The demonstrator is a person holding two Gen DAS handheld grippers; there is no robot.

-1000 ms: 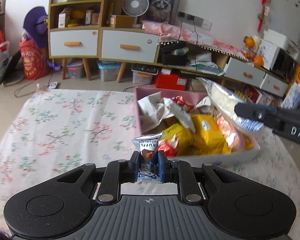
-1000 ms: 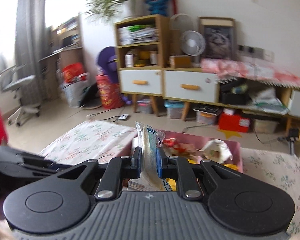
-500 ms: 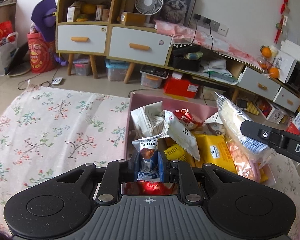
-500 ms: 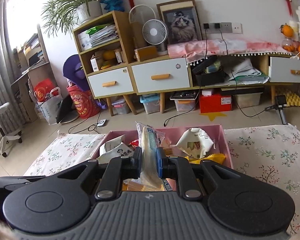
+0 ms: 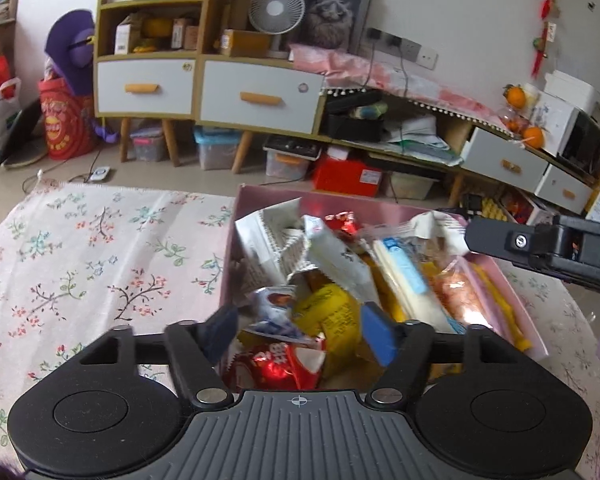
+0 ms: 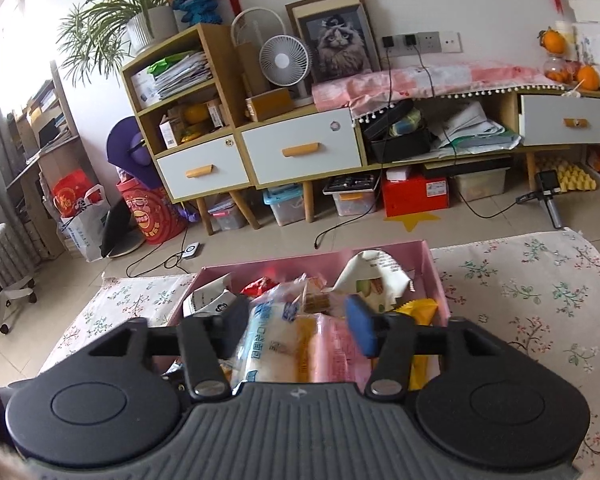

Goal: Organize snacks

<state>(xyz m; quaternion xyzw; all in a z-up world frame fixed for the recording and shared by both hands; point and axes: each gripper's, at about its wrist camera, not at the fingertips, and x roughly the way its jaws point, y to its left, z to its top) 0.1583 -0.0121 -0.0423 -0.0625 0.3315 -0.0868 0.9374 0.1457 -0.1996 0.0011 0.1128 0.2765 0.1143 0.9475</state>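
Both tools over the pink box [image 5: 496, 276], which sits on the floral tablecloth [image 5: 80, 248] and brims with packets. Left gripper [image 5: 300, 334] with jaws opening, wide apart, at the near left corner of the box; small blue-and-white truffle packet [image 5: 274, 312] loose between them, touched by neither pad, lying atop a red wrapper [image 5: 280, 364] and beside a yellow packet [image 5: 332, 312]. Right gripper [image 6: 300, 326] likewise opening over the near side of the box; long clear bag with blue print [image 6: 266, 340] between the spread jaws, resting on the heap, apparently free of the pads, though contact on the left pad hard to rule out.

Risks from here, judged only from how things lie:
- Heap piled above the rim, so freshly dropped packets liable to slide off toward the cloth, most of all the truffle packet so near the box's edge.
- Long bag lying slantwise on the pile, prone to tip or roll over the near wall.
- Withdrawal at a low angle likely to snag crinkled wrappers on the blue pads [image 6: 360, 330] and drag them out.
- The two tools close together over one box; a careless pull-back apt to knock one against the other.
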